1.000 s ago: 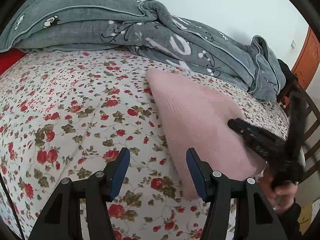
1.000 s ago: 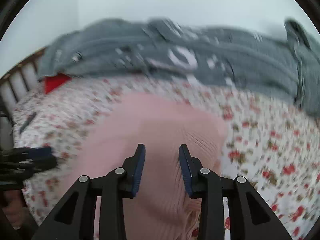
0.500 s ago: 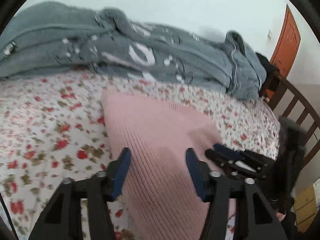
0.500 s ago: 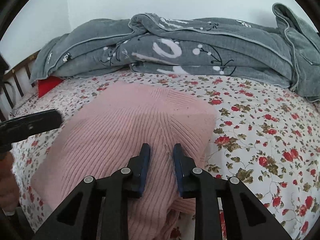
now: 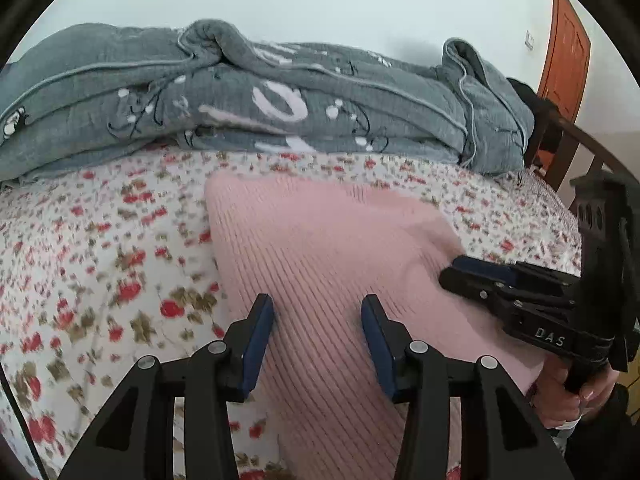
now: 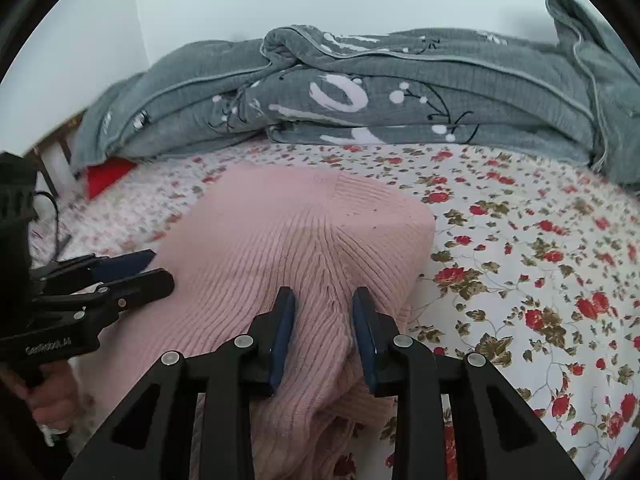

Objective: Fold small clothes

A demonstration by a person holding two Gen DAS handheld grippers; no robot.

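Observation:
A folded pink knitted garment [image 5: 320,240] [image 6: 312,232] lies on the flowered bedsheet [image 5: 100,260] [image 6: 540,260]. My left gripper [image 5: 318,320] [image 6: 160,266] is open just above the garment's near left part, with nothing pinched between its blue pads. My right gripper [image 6: 324,312] [image 5: 454,274] is at the garment's near right corner. Its jaws are opening, and a wrinkled ridge of pink knit stands between the fingers. The garment's near edge is hidden under both grippers.
A bunched grey blanket [image 5: 280,112] [image 6: 400,92] runs along the far side of the bed against the wall. A red item [image 6: 106,176] shows under its left end. A wooden bed rail [image 5: 580,148] and an orange door [image 5: 568,52] are at the right. Hands [image 5: 560,396] [image 6: 52,404] hold the grippers.
My left gripper has swung right, from over the bare sheet to over the pink garment, with its jaws a little narrower. The right gripper's jaws narrowed around the knit, then widened again.

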